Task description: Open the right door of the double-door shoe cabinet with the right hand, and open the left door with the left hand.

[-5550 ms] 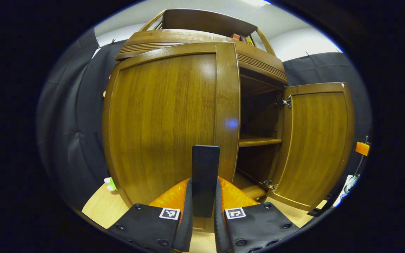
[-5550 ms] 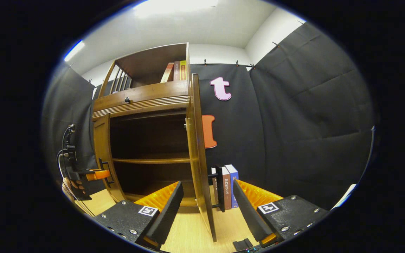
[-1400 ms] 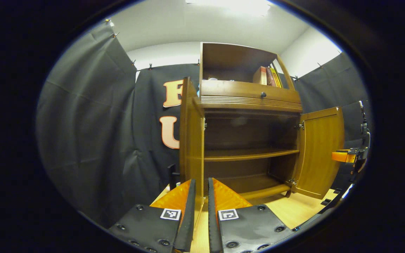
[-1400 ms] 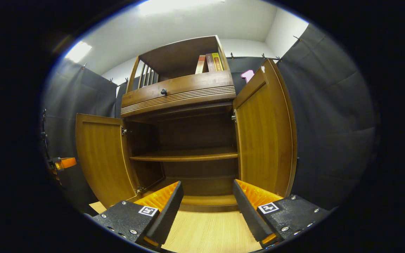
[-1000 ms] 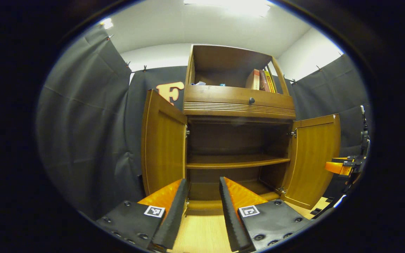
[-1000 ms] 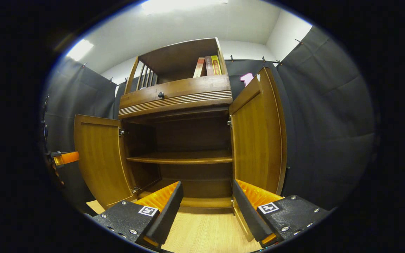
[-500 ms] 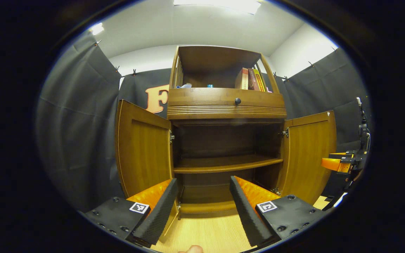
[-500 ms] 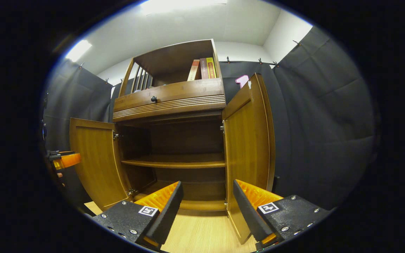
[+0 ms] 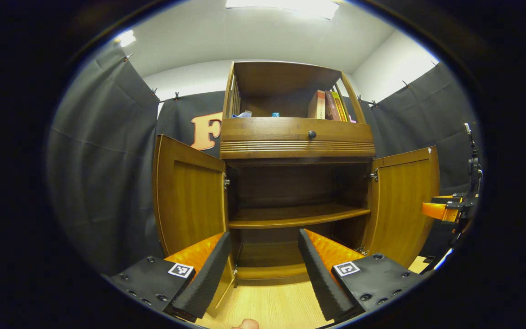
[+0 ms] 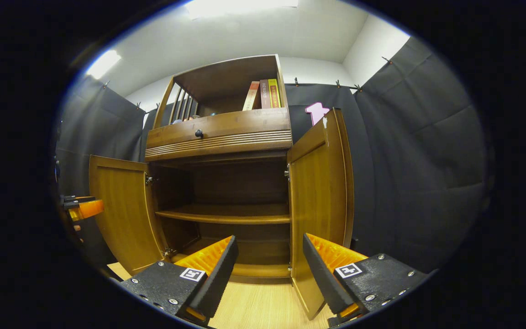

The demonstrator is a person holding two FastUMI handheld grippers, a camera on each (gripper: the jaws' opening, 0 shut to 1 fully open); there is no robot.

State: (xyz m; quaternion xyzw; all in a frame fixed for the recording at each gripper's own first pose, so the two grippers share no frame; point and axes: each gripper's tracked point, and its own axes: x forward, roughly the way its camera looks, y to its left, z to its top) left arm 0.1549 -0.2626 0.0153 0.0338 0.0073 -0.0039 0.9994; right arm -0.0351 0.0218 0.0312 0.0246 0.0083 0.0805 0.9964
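The brown wooden shoe cabinet point(image 9: 296, 137) stands in front of me with both doors swung wide. Its left door point(image 9: 189, 196) and right door point(image 9: 402, 201) both hang open in the left gripper view. My left gripper point(image 9: 263, 262) is open with nothing between its fingers, just in front of the cabinet's lower compartment. In the right gripper view the right door point(image 10: 320, 196) and the left door point(image 10: 119, 210) stand open too. My right gripper point(image 10: 270, 265) is open, holding nothing, beside the right door's lower edge. The other gripper point(image 9: 441, 210) shows far right, and the left one point(image 10: 82, 208) far left.
Inside, one shelf point(image 9: 295, 217) splits the dark interior. Above sits a drawer with a black knob point(image 9: 311, 134), and books point(image 9: 329, 105) stand in the top open shelf. A light wooden floor point(image 10: 263, 306) lies below. Black cloth walls close in on both sides.
My left gripper let go of the left door's black handle, opened and drew back after swinging the door out. The right gripper also backed away and turned to face the cabinet.
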